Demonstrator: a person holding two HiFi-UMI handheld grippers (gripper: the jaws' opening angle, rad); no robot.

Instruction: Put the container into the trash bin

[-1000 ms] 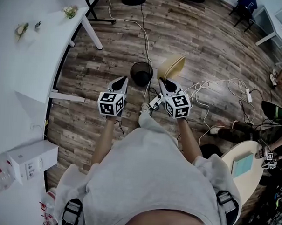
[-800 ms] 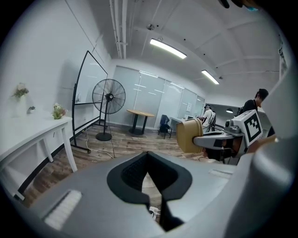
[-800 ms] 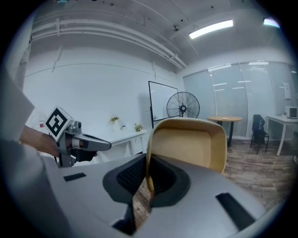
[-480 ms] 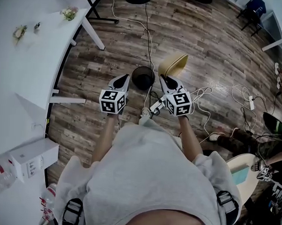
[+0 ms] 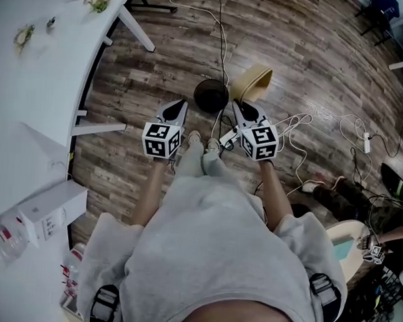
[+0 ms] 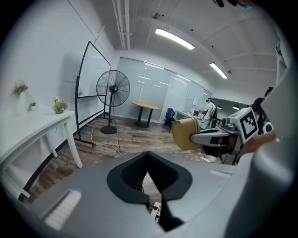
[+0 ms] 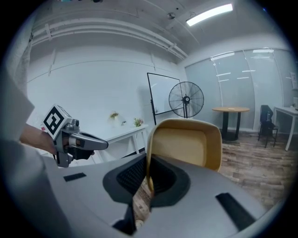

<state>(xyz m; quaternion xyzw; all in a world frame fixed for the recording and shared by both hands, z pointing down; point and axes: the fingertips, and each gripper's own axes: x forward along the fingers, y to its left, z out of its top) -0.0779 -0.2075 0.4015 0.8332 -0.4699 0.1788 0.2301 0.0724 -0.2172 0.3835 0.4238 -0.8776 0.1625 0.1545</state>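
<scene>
Steps toward trash bin [image 5: 211, 96]; pinches container [image 5: 255, 82] by rim in right gripper [image 5: 238, 107], right of bin, not yet above it; holds left gripper [image 5: 178, 106] pressed together, empty.

No readable words, numbers or brand names are showing in any view.

- The cube on the left gripper [image 5: 180, 103] is showing black-and-white square markers [image 5: 161, 140]. These are block patterns, not letters or digits.
- The cube on the right gripper [image 5: 237, 104] is carrying the same kind of markers [image 5: 259, 141]. One face is also showing in the left gripper view [image 6: 249, 122].
- A white box [image 5: 52, 214] on the white table [image 5: 38, 90] is bearing small grey print, too small to read.
- A clear bottle [image 5: 5, 238] beside the box is wearing a red label, which is blurring out.
</scene>
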